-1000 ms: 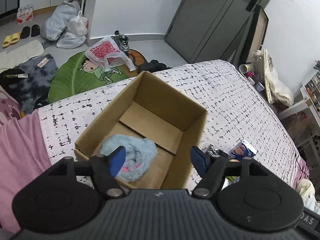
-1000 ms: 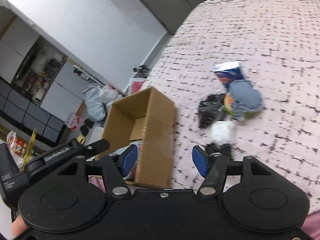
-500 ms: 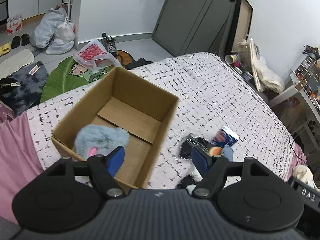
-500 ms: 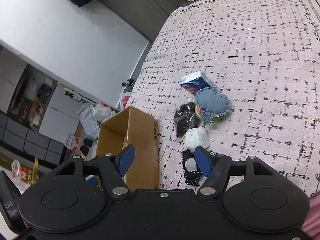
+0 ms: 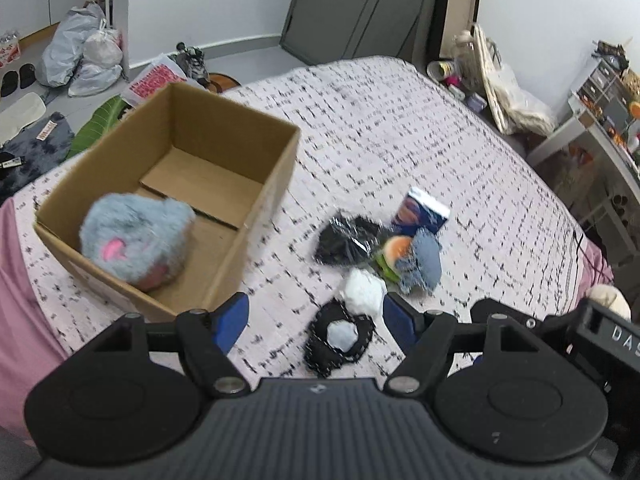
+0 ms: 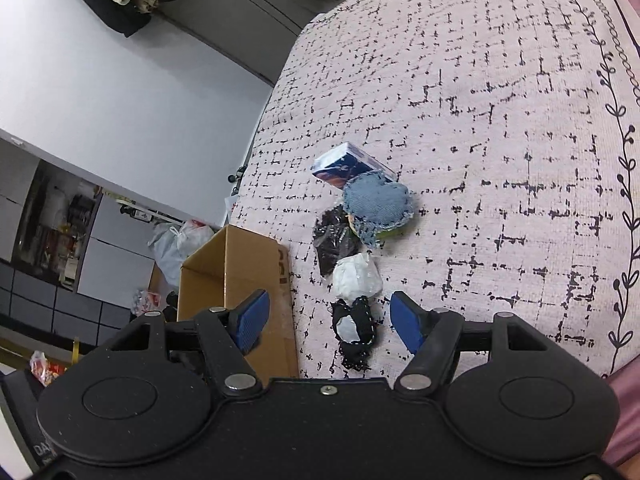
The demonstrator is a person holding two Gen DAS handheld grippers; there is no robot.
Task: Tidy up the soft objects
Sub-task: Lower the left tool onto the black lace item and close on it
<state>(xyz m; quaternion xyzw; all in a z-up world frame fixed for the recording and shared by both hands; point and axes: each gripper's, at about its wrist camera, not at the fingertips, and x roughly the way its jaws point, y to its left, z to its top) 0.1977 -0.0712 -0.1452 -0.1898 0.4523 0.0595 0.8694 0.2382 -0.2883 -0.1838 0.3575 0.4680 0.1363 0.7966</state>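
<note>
An open cardboard box [image 5: 256, 216] on the bed holds a fluffy blue-grey plush [image 5: 132, 236] with a pink patch. To its right lies a pile: a black crinkly bag [image 5: 344, 240], a blue pack [image 5: 424, 212], a denim heart [image 5: 424, 260] over an orange and green piece, a white soft bundle [image 5: 364, 292] and a black patch with a pale centre [image 5: 340, 336]. My left gripper [image 5: 316, 320] is open just above the black patch. In the right wrist view my right gripper [image 6: 330, 320] is open too, the black patch [image 6: 354, 332] and white bundle [image 6: 356, 278] just ahead of its fingertips.
The bed cover [image 6: 500, 120] is pale pink with black marks and stretches wide beyond the pile. Plastic bags [image 5: 80, 60] and mats lie on the floor past the box. A shelf unit [image 5: 600, 120] stands at the right, and a grey door [image 5: 360, 4] is behind the bed.
Both grippers have shifted from over the box toward the pile on the bed. The right gripper has rolled, come closer to the pile, and its jaws stand slightly wider.
</note>
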